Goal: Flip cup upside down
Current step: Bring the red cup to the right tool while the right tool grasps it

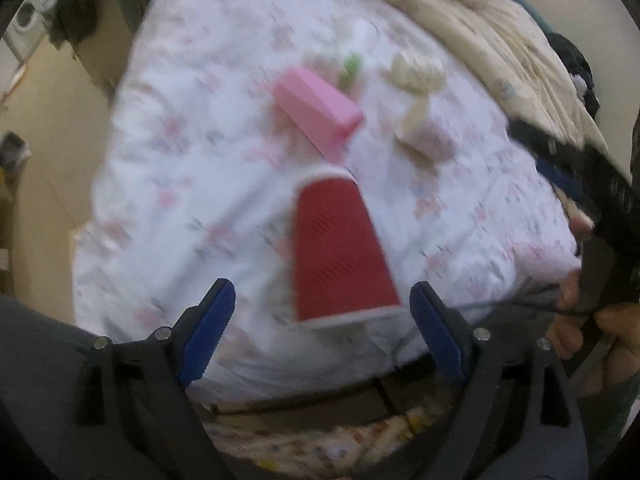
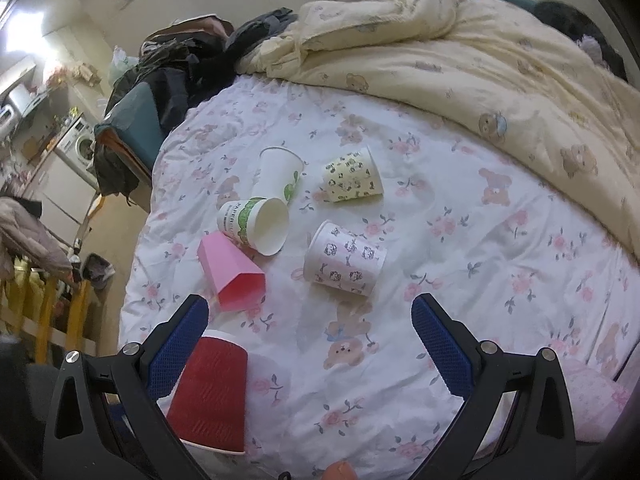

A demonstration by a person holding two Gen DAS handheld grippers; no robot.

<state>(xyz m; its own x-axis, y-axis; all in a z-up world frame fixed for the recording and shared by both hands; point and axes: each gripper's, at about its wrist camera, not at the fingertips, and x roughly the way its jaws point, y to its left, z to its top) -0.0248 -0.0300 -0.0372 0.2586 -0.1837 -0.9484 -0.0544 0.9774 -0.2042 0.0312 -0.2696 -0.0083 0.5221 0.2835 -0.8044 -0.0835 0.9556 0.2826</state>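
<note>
A red cup (image 1: 340, 248) stands upside down on the floral bedsheet, wide rim down, near the bed's front edge. It also shows in the right wrist view (image 2: 212, 396), partly behind that gripper's left finger. My left gripper (image 1: 322, 304) is open, its blue pads on either side of the cup and apart from it. My right gripper (image 2: 310, 316) is open and empty above the sheet. The left wrist view is blurred.
A pink cup (image 2: 232, 276), a green-print white cup (image 2: 256, 226), another white cup (image 2: 278, 174), a yellow patterned cup (image 2: 352, 176) and a white patterned cup (image 2: 344, 258) lie on their sides. A cream duvet (image 2: 480, 60) covers the far half of the bed.
</note>
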